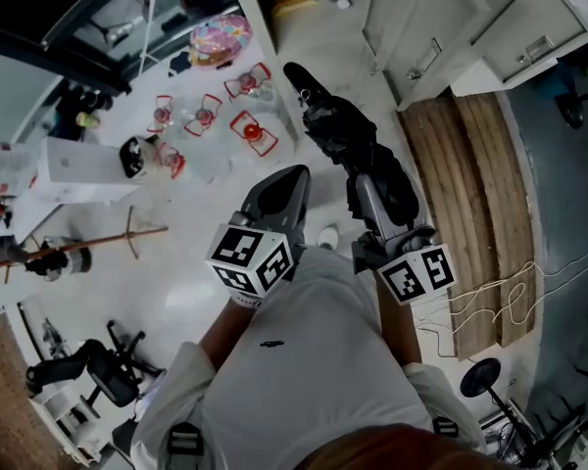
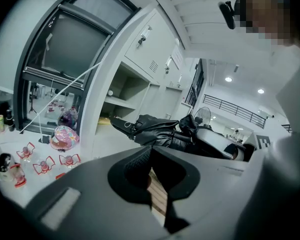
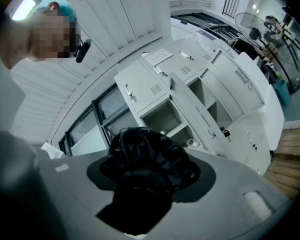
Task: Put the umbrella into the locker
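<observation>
A black folded umbrella (image 1: 338,130) points away from me toward the white lockers (image 1: 412,27). My right gripper (image 1: 372,189) is shut on its near end, and its handle tip (image 1: 296,74) is the far end. In the right gripper view the umbrella (image 3: 145,159) fills the space between the jaws of the right gripper (image 3: 150,176), in line with an open locker compartment (image 3: 162,119). My left gripper (image 1: 296,174) sits just left of the umbrella, apart from it. Seen in its own view, the left gripper (image 2: 151,151) is shut and empty, with the umbrella (image 2: 155,129) beyond it.
Small toys on red trays (image 1: 250,130) and a pink round toy (image 1: 220,37) lie on the white floor at left. A wooden floor strip (image 1: 470,194) runs along the right with loose cables (image 1: 490,302). An open locker door (image 1: 377,13) stands ahead.
</observation>
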Tool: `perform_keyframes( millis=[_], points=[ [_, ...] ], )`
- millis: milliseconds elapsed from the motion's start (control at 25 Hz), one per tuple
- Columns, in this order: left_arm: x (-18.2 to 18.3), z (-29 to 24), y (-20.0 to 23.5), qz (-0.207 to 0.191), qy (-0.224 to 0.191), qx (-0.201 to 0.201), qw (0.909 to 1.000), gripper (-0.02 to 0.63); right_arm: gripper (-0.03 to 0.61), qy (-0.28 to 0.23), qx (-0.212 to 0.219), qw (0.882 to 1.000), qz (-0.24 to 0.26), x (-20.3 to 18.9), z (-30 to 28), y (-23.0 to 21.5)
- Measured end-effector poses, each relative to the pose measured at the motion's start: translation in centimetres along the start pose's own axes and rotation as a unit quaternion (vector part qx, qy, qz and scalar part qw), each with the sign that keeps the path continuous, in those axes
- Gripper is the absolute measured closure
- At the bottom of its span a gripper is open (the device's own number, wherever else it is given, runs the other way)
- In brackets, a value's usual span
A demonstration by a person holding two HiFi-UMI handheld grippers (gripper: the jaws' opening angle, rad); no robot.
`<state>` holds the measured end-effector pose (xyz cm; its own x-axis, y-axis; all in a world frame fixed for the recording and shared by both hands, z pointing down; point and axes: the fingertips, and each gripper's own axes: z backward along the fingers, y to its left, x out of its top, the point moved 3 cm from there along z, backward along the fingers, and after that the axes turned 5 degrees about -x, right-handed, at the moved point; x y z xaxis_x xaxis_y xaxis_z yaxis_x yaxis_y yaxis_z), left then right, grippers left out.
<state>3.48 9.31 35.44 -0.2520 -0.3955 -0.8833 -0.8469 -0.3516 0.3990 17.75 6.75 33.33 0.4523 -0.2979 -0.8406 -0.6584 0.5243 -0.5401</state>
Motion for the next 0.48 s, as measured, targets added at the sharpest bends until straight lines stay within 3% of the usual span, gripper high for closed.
perform_keyframes(
  millis=[480],
  points=[
    [6.1,-5.0,5.2,-0.011,-0.010,-0.035,0.9993,0.603,0.324,-0.043,-0.012,0.999,0.019,3.5,-7.1,0.4]
  ],
)
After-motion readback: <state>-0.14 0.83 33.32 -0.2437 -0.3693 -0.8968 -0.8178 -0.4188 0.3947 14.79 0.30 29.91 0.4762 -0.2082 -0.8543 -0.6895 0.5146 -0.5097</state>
